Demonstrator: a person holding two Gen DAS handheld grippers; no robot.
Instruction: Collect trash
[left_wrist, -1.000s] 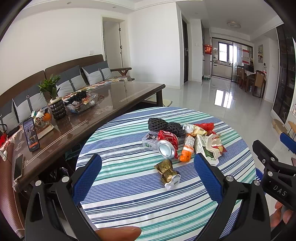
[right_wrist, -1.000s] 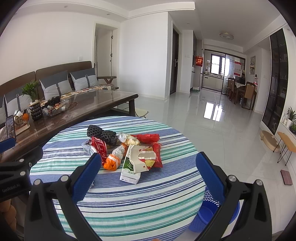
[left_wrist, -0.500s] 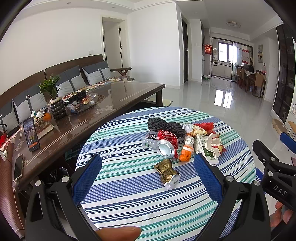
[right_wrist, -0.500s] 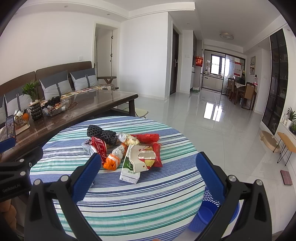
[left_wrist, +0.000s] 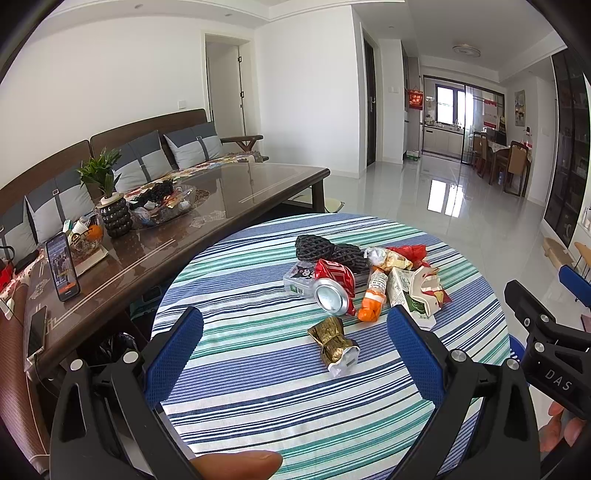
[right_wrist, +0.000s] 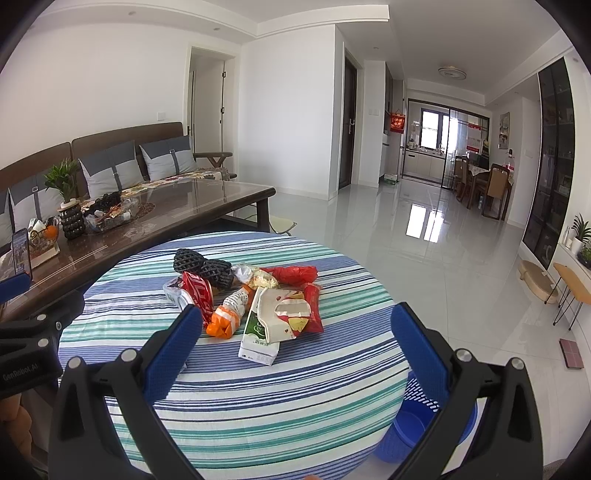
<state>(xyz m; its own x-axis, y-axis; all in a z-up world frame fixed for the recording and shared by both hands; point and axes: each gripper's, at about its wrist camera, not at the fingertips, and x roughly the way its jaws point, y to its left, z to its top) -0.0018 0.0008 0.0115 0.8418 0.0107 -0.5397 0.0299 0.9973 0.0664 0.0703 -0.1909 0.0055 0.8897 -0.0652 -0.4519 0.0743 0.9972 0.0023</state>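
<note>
No visible change since 1 s ago: both claws hover, left claw (left_wrist: 295, 332) and right claw (right_wrist: 295, 332) spread wide, empty. Trash pile (right_wrist: 255, 295) mid-bench (right_wrist: 258, 406), untouched; bin (right_wrist: 410, 432) beside bench. Collection not started.

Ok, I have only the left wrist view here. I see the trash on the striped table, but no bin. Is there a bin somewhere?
Observer: Yes. The right wrist view shows a blue basket on the floor, beside the right edge of the table. One finger of the right gripper partly hides it.
Operator: And the right gripper, is it open? I see only its side.
Observer: It is open. Its jaws stand wide apart with nothing between them, and the milk carton lies just ahead of it.
</note>
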